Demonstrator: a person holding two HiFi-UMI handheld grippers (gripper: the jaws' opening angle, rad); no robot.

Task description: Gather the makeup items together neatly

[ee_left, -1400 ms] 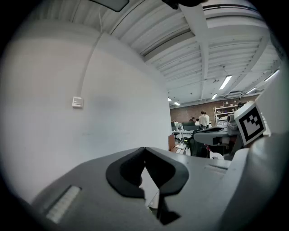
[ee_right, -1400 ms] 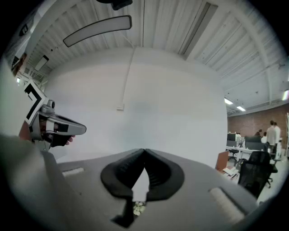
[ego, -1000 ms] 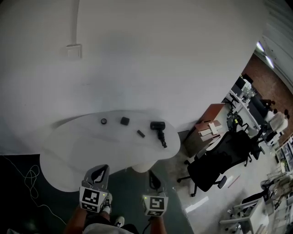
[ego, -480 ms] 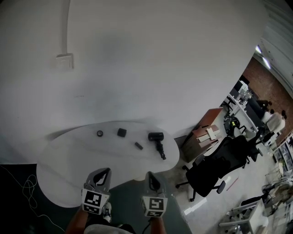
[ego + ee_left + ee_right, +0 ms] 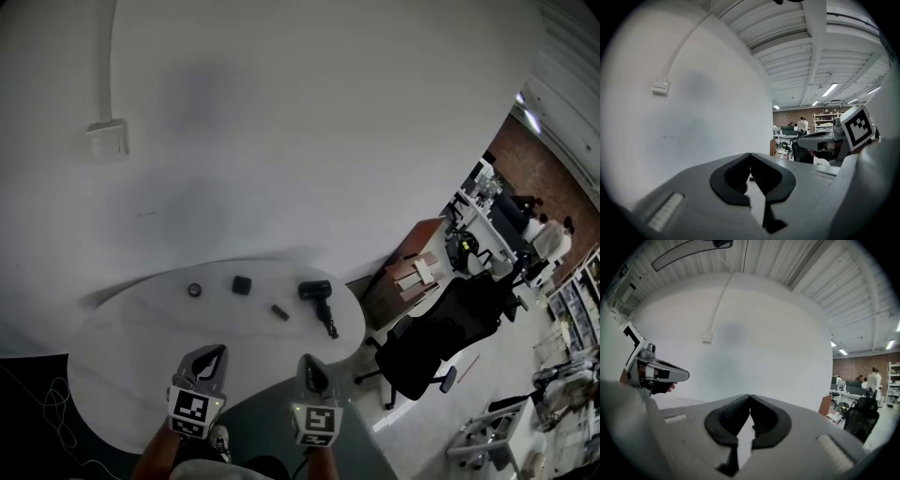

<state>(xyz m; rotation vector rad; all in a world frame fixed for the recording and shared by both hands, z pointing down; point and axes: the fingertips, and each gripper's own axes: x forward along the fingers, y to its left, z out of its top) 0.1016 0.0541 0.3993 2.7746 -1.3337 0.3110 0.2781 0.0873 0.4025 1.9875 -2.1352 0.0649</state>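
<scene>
In the head view, a white rounded table (image 5: 131, 347) is seen in the lower left of the frame. Four dark makeup items are spread along its far edge, apart from one another: a small round pot (image 5: 194, 290), a square case (image 5: 242, 285), a short stick (image 5: 278, 311) and, furthest right, a larger handled piece (image 5: 319, 295). The left gripper (image 5: 213, 352) and right gripper (image 5: 307, 362) are held at the bottom centre, side by side, near the table's front edge and well apart from the items. A black office chair (image 5: 427, 342) is seen at right.

In the left gripper view, the jaws are clenched tip to tip, with nothing grasped.

In the right gripper view, the jaws are likewise pressed together and empty.
</scene>
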